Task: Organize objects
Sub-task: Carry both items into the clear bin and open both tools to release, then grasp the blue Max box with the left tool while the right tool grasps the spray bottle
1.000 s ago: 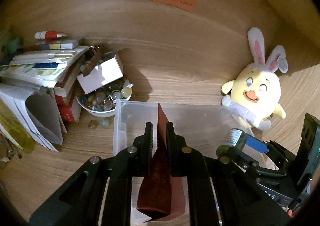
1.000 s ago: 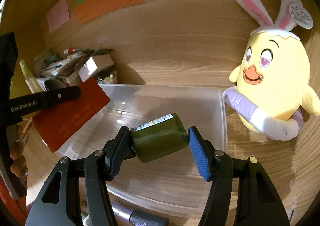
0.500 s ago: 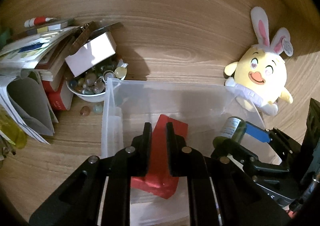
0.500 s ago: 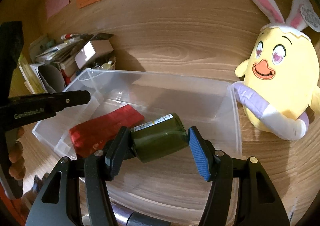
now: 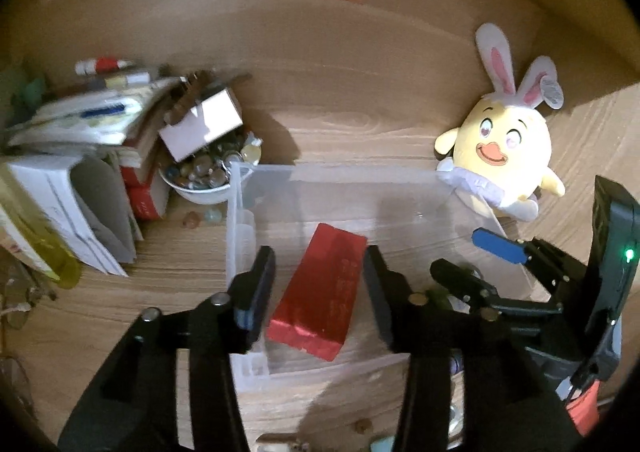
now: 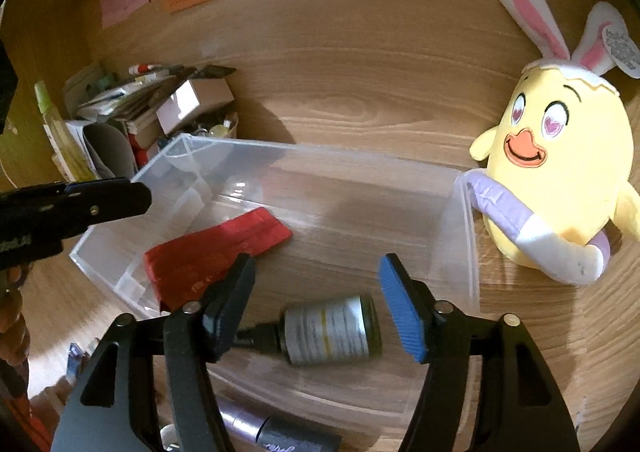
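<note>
A clear plastic bin (image 5: 240, 219) (image 6: 464, 219) stands on the wooden desk. A flat red packet (image 5: 320, 288) (image 6: 216, 252) lies on the bin's floor at its left side. A dark green bottle (image 6: 332, 330) with a pale label lies on its side in the bin's near right part. My left gripper (image 5: 320, 272) is open and empty above the red packet. My right gripper (image 6: 316, 284) is open and empty just above the bottle; it also shows in the left wrist view (image 5: 476, 256).
A yellow bunny-eared plush (image 5: 500, 155) (image 6: 556, 179) leans at the bin's right end. A bowl of marbles (image 5: 204, 175), a small white box (image 5: 200, 123) and stacked books and papers (image 5: 80, 155) crowd the left. A purple-and-black tube (image 6: 276, 432) lies before the bin.
Both grippers opened. The red packet dropped flat onto the bin's floor, and the green bottle fell out of my right gripper onto its side in the bin.
</note>
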`<state>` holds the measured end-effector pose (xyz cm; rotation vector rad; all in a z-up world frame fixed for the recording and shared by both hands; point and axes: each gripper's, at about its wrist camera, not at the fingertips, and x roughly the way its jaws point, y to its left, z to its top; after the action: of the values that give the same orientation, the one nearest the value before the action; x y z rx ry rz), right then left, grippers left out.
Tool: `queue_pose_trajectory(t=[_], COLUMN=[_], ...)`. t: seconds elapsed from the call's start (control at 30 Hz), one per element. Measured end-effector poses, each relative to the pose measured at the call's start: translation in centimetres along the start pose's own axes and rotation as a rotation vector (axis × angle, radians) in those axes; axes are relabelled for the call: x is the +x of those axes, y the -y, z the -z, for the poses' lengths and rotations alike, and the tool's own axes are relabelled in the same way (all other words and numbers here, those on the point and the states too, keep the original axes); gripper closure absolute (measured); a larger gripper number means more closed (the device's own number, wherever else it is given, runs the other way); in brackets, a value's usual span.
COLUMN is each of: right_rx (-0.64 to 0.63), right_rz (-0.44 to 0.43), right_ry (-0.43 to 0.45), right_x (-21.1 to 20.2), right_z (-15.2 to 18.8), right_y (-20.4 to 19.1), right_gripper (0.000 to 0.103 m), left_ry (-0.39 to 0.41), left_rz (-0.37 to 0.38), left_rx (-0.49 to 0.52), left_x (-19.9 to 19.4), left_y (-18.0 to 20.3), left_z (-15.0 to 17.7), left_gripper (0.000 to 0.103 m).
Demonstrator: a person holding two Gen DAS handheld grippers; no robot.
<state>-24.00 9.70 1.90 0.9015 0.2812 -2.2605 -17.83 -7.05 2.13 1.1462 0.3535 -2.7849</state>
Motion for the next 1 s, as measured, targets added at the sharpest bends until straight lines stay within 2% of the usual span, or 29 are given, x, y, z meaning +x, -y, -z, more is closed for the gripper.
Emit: queue_pose_trajectory(t=[0.07, 0.27, 0.57, 0.77, 1.0], right_rx=[-0.002, -0.001, -0.031, -0.035, -0.018], right_rz=[0.004, -0.012, -0.007, -0.004, -0.012], right_ry=[0.018, 0.053, 0.104, 0.104, 0.06], right_x=[-0.7, -2.7, -6.0, -6.9, -6.4], right_z=[-0.1, -0.2, 0.9, 2.3, 4.3], right_y=[-0.1, -0.3, -1.0, -1.2, -0.9], right_gripper=[0.033, 0.025, 0.021, 0.02, 0.02], left_ry=[0.019, 0.06, 0.072, 0.033, -0.039], left_rz=[-0.012, -0.004, -0.034, -0.036, -0.033], left_rx=[0.018, 0.044, 0.035, 0.017, 0.005], left_x=[-0.9, -3.3, -5.5, -5.2, -4.3], left_y=[0.1, 0.0, -0.3, -1.8, -3.0], left_z=[0.2, 1.2, 3.2, 4.8, 7.5], left_gripper=[0.046, 0.032, 0.02, 0.02, 0.02])
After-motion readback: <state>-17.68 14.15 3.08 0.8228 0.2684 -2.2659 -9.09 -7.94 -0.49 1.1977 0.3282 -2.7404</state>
